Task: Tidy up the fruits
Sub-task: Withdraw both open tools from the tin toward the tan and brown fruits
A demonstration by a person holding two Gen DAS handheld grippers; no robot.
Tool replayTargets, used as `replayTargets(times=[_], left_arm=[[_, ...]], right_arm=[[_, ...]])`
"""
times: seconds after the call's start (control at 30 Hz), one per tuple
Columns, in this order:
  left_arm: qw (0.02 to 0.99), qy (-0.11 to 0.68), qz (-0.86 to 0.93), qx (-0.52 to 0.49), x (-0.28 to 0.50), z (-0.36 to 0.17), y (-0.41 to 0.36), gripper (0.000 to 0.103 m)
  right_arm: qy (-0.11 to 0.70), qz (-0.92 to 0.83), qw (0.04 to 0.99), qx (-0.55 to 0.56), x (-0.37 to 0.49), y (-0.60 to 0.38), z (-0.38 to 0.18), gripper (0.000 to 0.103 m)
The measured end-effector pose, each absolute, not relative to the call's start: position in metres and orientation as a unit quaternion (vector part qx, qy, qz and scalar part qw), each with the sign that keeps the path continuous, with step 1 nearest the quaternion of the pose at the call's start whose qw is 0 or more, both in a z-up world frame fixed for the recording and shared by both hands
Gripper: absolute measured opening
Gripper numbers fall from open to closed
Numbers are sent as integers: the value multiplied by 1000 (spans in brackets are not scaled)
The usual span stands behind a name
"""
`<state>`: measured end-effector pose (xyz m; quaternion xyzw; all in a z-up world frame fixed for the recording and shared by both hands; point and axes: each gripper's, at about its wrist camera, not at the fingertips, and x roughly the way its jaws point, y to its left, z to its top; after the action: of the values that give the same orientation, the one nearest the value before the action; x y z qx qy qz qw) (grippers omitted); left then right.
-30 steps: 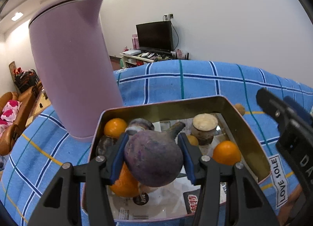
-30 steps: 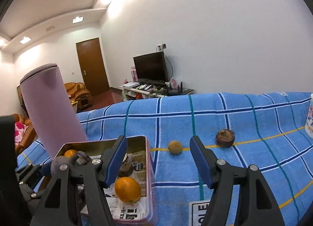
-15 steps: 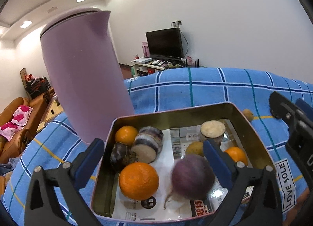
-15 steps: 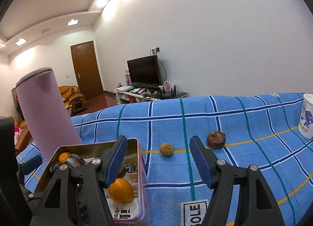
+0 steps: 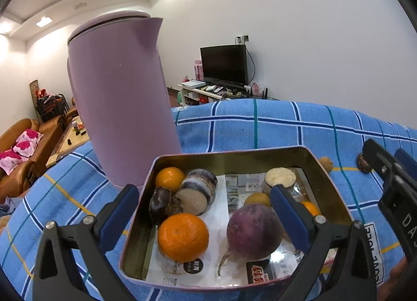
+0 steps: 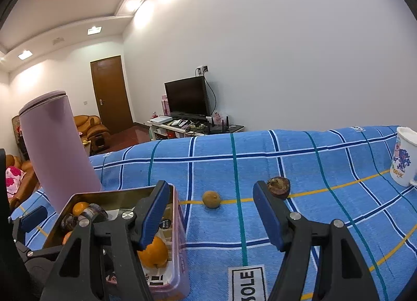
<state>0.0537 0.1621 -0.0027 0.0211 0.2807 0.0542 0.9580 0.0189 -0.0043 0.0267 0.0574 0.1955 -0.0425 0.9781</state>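
At the left of the blue checked cloth covering the worktop, a tall lilac plastic kettle, upright, just behind the far left corner of a shallow rectangular gold-lined tin tray. Inside the tray, on a printed paper liner, from left to right: a small orange in the far left corner, touching a dark wrinkled purple fruit and a cut purple-skinned tuber piece lying on its side; a large round orange near the front; a round purple beet-like root with a thin tail to its right, resting loose on the liner; behind that a small yellow-brown fruit, an upright cut tuber stump with pale top and another small orange, partly hidden by a finger. Left tongs spread wide over the tray, gripping nothing, blue pads either side of the fruit. On the bare cloth right of the tray, a small round tan fruit on a yellow stripe, then a dark brown wrinkled fruit, apart from each other. Right tongs also wide and empty, poised above the cloth beside the tray's right wall, with the tan fruit seen between the pads. Near the right edge, a white mug with blue cartoon print, upright.
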Motion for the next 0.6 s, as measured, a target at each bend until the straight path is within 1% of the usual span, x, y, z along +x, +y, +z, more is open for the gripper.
replayTargets(times=[0.27, 0.6], left_arm=[[955, 291, 58, 7, 49, -5, 158, 103], [956, 288, 56, 20, 39, -4, 140, 103]], right_arm=[[200, -48, 977, 49, 16, -10, 27, 69], [209, -52, 975, 48, 8, -21, 26, 69]])
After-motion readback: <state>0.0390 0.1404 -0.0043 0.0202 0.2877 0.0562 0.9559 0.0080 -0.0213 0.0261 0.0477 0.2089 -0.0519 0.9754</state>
